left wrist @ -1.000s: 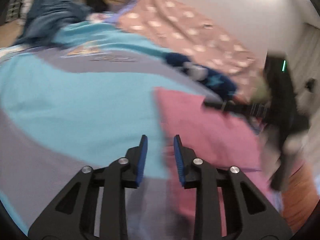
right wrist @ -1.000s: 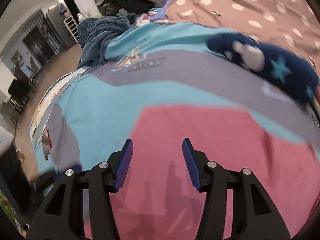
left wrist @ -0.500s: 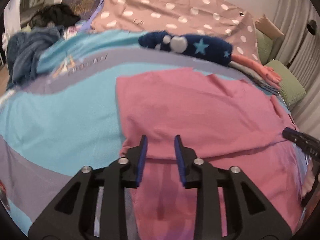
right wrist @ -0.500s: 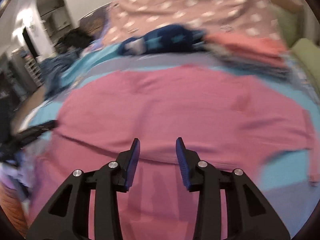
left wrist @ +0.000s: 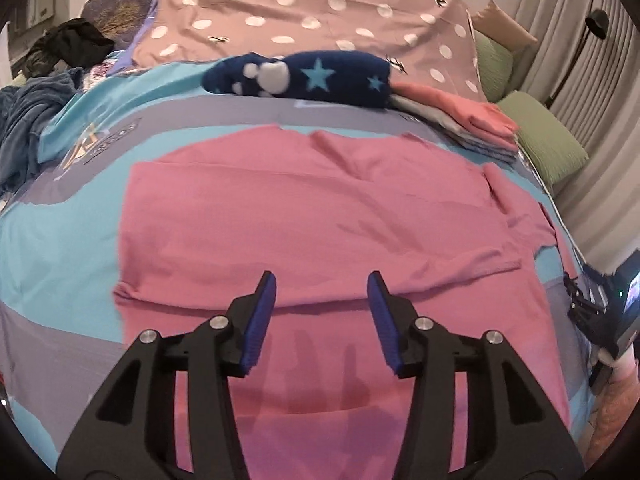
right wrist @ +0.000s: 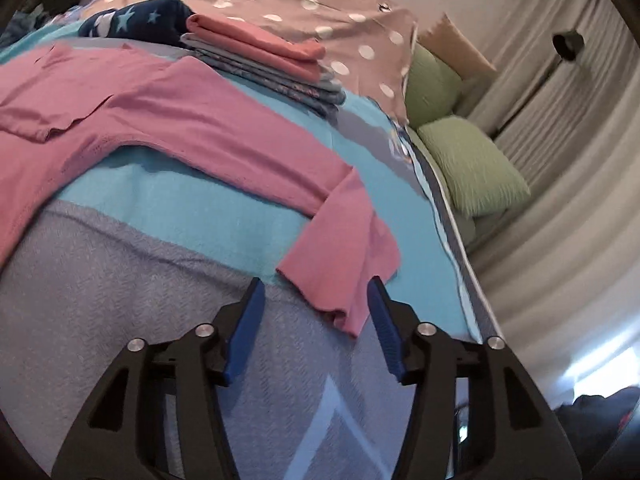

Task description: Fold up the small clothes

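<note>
Shirt [left wrist: 312,208]: pink, spread flat on bed [left wrist: 52,240].
Left gripper [left wrist: 322,292]: jaws opening, empty, above hem.
Right gripper [right wrist: 316,298]: jaws opening, empty, at sleeve [right wrist: 340,264] end.
Nearby: folded stack [right wrist: 272,60], navy blanket [left wrist: 304,76], green pillows [right wrist: 472,168].

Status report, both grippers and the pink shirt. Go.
Left gripper opening, empty, over pink shirt. Right gripper opening, empty, at sleeve end. Shirt partly folded. Nothing blocking.
</note>
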Available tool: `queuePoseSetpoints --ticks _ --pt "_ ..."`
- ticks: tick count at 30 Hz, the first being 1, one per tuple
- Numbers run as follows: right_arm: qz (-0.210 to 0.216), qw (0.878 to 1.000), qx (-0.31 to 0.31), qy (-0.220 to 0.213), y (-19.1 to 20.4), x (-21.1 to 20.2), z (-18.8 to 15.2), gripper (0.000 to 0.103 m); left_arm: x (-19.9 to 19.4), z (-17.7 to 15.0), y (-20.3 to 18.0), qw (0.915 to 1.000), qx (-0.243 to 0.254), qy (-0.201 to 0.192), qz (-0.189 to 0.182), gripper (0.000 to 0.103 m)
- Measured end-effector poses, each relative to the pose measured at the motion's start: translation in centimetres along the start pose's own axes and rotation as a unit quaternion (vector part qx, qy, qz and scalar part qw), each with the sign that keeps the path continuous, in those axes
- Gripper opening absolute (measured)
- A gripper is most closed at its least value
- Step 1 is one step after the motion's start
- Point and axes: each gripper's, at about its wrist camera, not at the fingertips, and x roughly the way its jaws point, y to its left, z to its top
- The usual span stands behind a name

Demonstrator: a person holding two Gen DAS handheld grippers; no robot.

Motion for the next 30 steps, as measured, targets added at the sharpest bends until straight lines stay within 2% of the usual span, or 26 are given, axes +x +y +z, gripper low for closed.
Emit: queuePoseSetpoints --ticks 2,3,4,5,7,9,10,12,14,16,20,22,24,27,30 --pt "-0.003 1.000 0.013 0.006 -0.9 1.2 0.4 0.058 0.3 -0.1 -1.0 0.9999 0.012 0.004 0.003 0.050" --pt "-0.002 1.000 0.028 0.013 -1.6 1.7 0.5 0.054 0.3 -0.2 -1.3 0.9999 0.015 0.005 0.003 0.051" --pt "0.009 0.999 0.041 0.025 -2.2 2.3 0.6 0.025 0.2 -0.4 -1.6 0.9998 0.017 0.007 0.005 0.051" --pt "0.027 0.997 0.060 0.039 -2.6 3.0 0.8 0.004 0.2 -0.5 -1.7 0.9998 0.019 0.008 0.007 0.051" --pt "0.087 0.987 0.132 0.036 -4.4 3.0 0.7 0.004 0.1 -0.7 -1.6 0.9997 0.019 0.009 0.012 0.051" --pt "0.204 0.947 0.246 0.022 -7.4 2.4 0.5 0.004 0.0 -0.8 -1.3 0.9997 0.015 0.011 0.014 0.052" --pt "0.263 0.920 0.292 0.013 -8.5 2.3 0.4 0.004 0.0 -0.7 -1.2 0.9998 0.011 0.011 0.013 0.052" --pt "0.354 0.866 0.352 -0.008 -10.1 1.8 0.5 0.004 0.1 -0.5 -1.0 0.9999 0.001 0.013 0.006 0.052" --pt "0.388 0.847 0.363 -0.022 -10.2 1.0 1.1 0.004 0.2 -0.3 -1.5 0.9999 0.001 0.012 -0.007 0.052" --pt "0.440 0.818 0.370 -0.033 -9.6 0.0 2.1 0.004 0.4 -0.3 -2.7 0.9996 0.019 0.008 -0.021 0.052" --pt "0.503 0.788 0.353 -0.029 -6.7 -0.9 4.7 0.004 0.7 -0.4 -5.6 0.9958 0.053 0.006 -0.075 0.054" --pt "0.547 0.763 0.345 -0.014 -4.4 -1.1 6.5 0.005 0.9 -0.4 -7.1 0.9917 0.070 0.005 -0.108 0.055" --pt "0.568 0.755 0.328 -0.001 -2.4 -1.4 7.9 0.005 1.0 -0.6 -8.2 0.9875 0.082 0.005 -0.134 0.059" --pt "0.580 0.760 0.293 0.016 1.1 -2.1 10.0 0.005 1.5 -1.1 -10.1 0.9785 0.105 0.011 -0.177 0.062" --pt "0.598 0.753 0.271 0.035 4.2 -2.4 11.3 0.005 1.9 -1.5 -10.7 0.9727 0.106 0.018 -0.206 0.065"
